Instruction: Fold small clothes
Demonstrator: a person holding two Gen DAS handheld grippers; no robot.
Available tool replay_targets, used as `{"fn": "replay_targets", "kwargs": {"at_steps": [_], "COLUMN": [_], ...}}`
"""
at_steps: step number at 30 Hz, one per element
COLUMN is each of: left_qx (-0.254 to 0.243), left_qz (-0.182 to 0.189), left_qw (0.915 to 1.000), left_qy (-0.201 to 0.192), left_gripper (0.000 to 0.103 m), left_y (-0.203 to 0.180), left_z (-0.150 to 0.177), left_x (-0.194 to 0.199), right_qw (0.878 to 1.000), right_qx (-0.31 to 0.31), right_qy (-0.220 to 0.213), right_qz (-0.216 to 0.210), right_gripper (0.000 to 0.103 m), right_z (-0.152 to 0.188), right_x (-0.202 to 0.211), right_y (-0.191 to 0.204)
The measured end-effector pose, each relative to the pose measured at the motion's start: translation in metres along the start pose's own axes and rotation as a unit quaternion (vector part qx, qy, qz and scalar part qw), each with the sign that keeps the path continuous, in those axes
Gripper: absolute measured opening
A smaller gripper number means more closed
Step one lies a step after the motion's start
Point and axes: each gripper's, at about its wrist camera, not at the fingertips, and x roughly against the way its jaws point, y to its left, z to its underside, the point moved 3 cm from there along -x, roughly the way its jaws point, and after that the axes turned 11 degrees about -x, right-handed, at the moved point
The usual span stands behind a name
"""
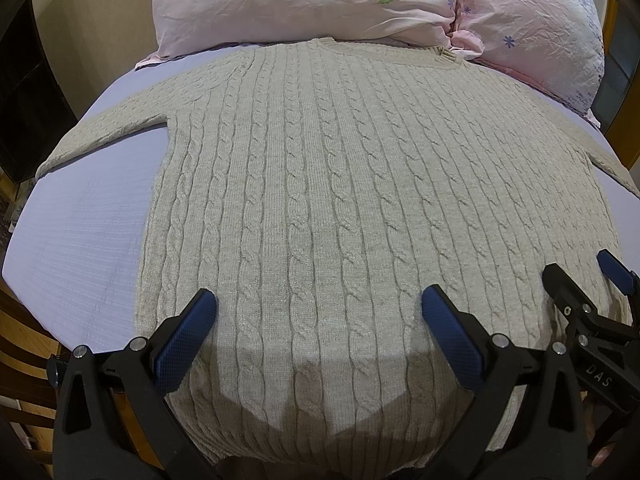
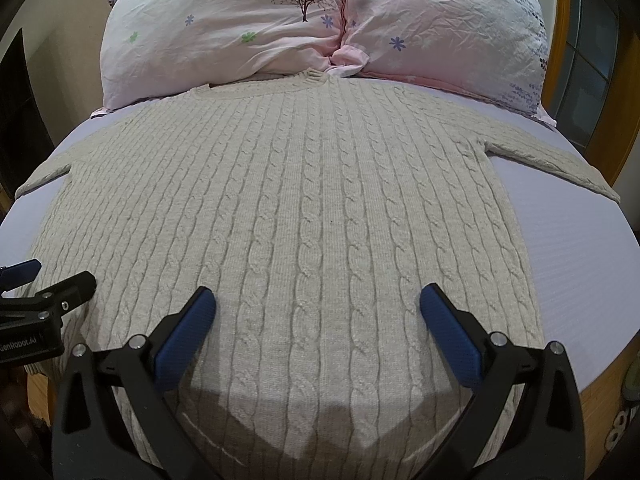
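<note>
Left wrist view | cable-knit sweater (image 1: pixel 320 184) flat on bed (image 1: pixel 80 232), hem near, neckline far | left gripper (image 1: pixel 319 312), right gripper (image 2: pixel 318 307) wide open, empty, above hem, equally near.

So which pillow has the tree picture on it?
The left pillow: a dark tree is printed near its inner edge, beside the seam. The right pillow shows only small flowers and purplish marks at its far side.

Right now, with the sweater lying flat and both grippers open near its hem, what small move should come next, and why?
Probably lower the left gripper and right gripper onto the hem and close. The sweater lies spread flat on the bed sheet, sleeves out, unfolded; both grippers hover open above it, holding nothing.
</note>
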Motion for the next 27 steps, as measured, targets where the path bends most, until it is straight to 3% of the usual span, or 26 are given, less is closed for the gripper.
{"fn": "replay_targets", "kwargs": {"at_steps": [27], "left_qx": [0.001], "left_qz": [-0.004], "left_qw": [0.9999], "left_qy": [-0.012], "left_gripper": [0.102], "left_y": [0.0000], "left_z": [-0.0009], "left_x": [0.0038], "right_qw": [1.000], "right_qx": [0.000], "right_qy": [0.000], "right_qz": [0.000], "right_gripper": [0.101], "right_z": [0.0003], "right_x": [0.0005], "right_y": [0.0013]}}
